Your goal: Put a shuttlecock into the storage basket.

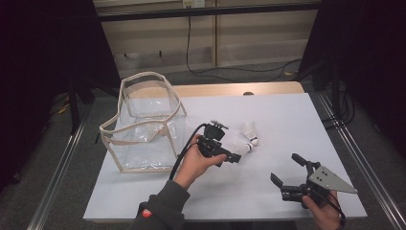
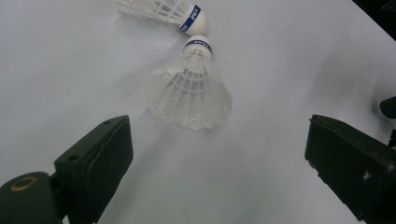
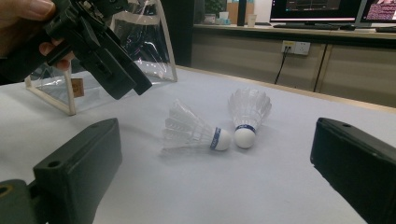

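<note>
Two white feather shuttlecocks lie mid-table with their blue-banded corks almost touching. The nearer one [image 1: 242, 147] [image 2: 191, 93] [image 3: 194, 130] points its skirt at my left gripper [image 1: 233, 154] [image 2: 219, 158]. That gripper is open, just short of the skirt, with nothing between its jaws. The farther shuttlecock [image 1: 249, 128] [image 2: 163, 8] [image 3: 248, 108] lies beyond it. My right gripper [image 1: 286, 168] [image 3: 215, 163] is open and empty near the front right of the table, aimed at both shuttlecocks from a distance. The left gripper [image 3: 107, 60] hangs above the table in the right gripper view.
A clear plastic bag with beige trim [image 1: 143, 124] [image 3: 154, 51] stands open-topped on the left part of the white table [image 1: 287, 110]. A cable trails from the left gripper along the hand. Dark floor and metal rails flank the table.
</note>
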Tool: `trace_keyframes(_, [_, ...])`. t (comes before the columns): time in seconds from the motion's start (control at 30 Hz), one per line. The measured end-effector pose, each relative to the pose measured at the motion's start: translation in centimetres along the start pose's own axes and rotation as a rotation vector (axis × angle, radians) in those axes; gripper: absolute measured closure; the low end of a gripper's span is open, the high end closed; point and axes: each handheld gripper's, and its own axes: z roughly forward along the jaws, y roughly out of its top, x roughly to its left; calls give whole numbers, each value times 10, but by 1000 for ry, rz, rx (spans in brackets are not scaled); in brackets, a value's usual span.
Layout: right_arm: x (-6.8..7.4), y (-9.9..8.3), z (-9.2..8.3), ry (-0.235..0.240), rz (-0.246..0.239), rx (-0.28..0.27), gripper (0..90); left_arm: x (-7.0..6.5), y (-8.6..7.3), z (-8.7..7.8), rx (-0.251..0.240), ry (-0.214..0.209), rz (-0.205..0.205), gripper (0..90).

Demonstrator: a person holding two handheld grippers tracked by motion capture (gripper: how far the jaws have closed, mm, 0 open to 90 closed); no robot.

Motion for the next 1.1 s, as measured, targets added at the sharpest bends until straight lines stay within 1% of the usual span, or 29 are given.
trace_keyframes(0.07, [0, 0, 0, 0, 3, 0, 20, 0, 0, 1, -1, 4, 6, 81])
trace_keyframes(0.13, [0, 0, 0, -1, 4, 1, 20, -1, 0, 2, -7, 5, 2, 85])
trace_keyframes(0.27, [0, 0, 0, 0, 3, 0, 20, -2, 0, 5, -12, 19, 8, 111])
trace_keyframes(0.37, [0, 0, 0, -2, 1, 0, 20, -2, 0, 8, -21, 21, 2, 121])
trace_keyframes(0.47, [0, 0, 0, -2, 3, 2, 20, -1, -1, 10, -21, 28, 5, 131])
trace_keyframes(0.57, [0, 0, 0, -2, 3, 2, 20, -1, -1, 13, -29, 33, -4, 138])
trace_keyframes(0.6, [0, 0, 0, -2, 3, 2, 20, -1, -1, 13, -23, 35, -1, 140])
trace_keyframes(0.67, [0, 0, 0, -1, 1, 3, 20, -2, -1, 15, -26, 41, 0, 145])
trace_keyframes(0.73, [0, 0, 0, -1, 0, 3, 20, -2, -1, 17, -25, 43, 10, 158])
trace_keyframes(0.8, [0, 0, 0, -1, 1, 2, 20, -3, -1, 19, -27, 45, 5, 161])
trace_keyframes(0.87, [0, 0, 0, -1, 3, 1, 20, -2, -1, 21, -22, 48, 13, 170])
trace_keyframes(0.93, [0, 0, 0, -3, 4, 1, 20, -3, -2, 23, -27, 58, 1, 176])
trace_keyframes(1.07, [0, 0, 0, -2, 1, 1, 20, -1, -2, 25, -30, 63, 14, 204])
trace_keyframes(1.1, [0, 0, 0, -3, 0, 1, 20, -2, -2, 26, -35, 68, 7, 212])
